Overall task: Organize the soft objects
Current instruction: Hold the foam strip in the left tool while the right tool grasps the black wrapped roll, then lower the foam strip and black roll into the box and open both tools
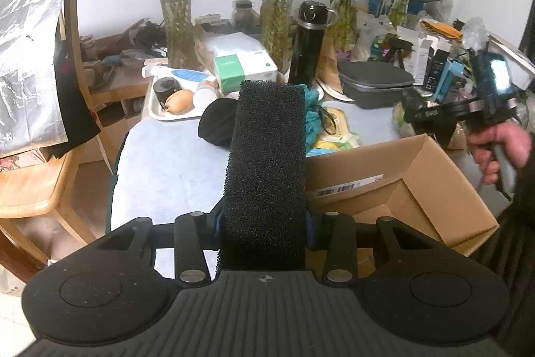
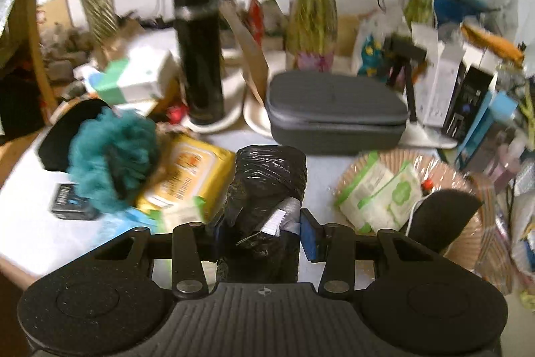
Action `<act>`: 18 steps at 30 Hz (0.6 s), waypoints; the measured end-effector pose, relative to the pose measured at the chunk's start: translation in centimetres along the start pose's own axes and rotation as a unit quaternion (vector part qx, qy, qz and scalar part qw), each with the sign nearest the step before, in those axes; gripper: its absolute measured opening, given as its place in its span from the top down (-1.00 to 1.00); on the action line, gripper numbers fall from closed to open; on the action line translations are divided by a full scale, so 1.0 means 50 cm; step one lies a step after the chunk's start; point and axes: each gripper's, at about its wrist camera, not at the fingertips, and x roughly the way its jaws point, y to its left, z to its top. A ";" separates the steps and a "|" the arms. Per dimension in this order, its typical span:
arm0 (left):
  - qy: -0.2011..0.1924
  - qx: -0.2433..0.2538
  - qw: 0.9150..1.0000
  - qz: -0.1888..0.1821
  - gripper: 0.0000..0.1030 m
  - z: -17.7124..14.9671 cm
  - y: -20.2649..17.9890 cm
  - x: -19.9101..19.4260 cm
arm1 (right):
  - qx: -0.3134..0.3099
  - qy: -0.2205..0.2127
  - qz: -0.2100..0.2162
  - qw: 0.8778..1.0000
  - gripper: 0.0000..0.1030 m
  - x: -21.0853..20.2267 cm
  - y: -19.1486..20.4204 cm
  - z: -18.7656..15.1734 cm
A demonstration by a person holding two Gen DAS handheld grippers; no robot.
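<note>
My left gripper (image 1: 265,219) is shut on a long black foam sponge (image 1: 267,156), held above the table beside an open cardboard box (image 1: 401,186) at the right. My right gripper (image 2: 264,223) is shut on a roll of black plastic bags (image 2: 267,183) with a grey-white label, held over the table. The right gripper also shows in the left wrist view (image 1: 414,116), held in a hand beyond the box. On the table lie a teal bath pouf (image 2: 110,156), a yellow wipes pack (image 2: 187,176) and a black soft cap (image 1: 217,122).
A black flask (image 2: 199,56), a grey zip case (image 2: 334,112), glass vases with bamboo (image 1: 177,19) and a white tray (image 1: 167,109) crowd the table's back. A woven basket (image 2: 461,179) with wipes packs sits at right. A wooden chair (image 1: 40,176) stands left.
</note>
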 end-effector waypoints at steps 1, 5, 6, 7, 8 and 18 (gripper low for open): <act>0.000 0.000 1.000 -0.001 0.20 -0.001 -0.002 -0.002 | -0.003 -0.005 0.004 1.000 0.10 -0.022 0.003 0.003; 0.001 0.000 1.000 -0.004 0.20 0.000 -0.010 -0.007 | -0.008 -0.019 0.022 1.000 0.09 -0.107 0.017 0.009; 0.001 -0.001 1.000 -0.005 0.20 0.000 -0.012 -0.009 | -0.010 -0.021 0.026 0.999 0.09 -0.127 0.022 0.009; 0.002 -0.001 1.000 -0.005 0.20 0.000 -0.014 -0.010 | -0.012 -0.023 0.031 0.999 0.09 -0.145 0.027 0.008; 0.002 -0.001 1.000 -0.006 0.20 0.001 -0.017 -0.012 | -0.012 -0.024 0.036 0.999 0.09 -0.163 0.032 0.006; 0.015 -0.016 1.000 -0.015 0.20 0.001 -0.038 -0.023 | -0.025 -0.020 0.106 0.994 0.09 -0.275 0.110 -0.044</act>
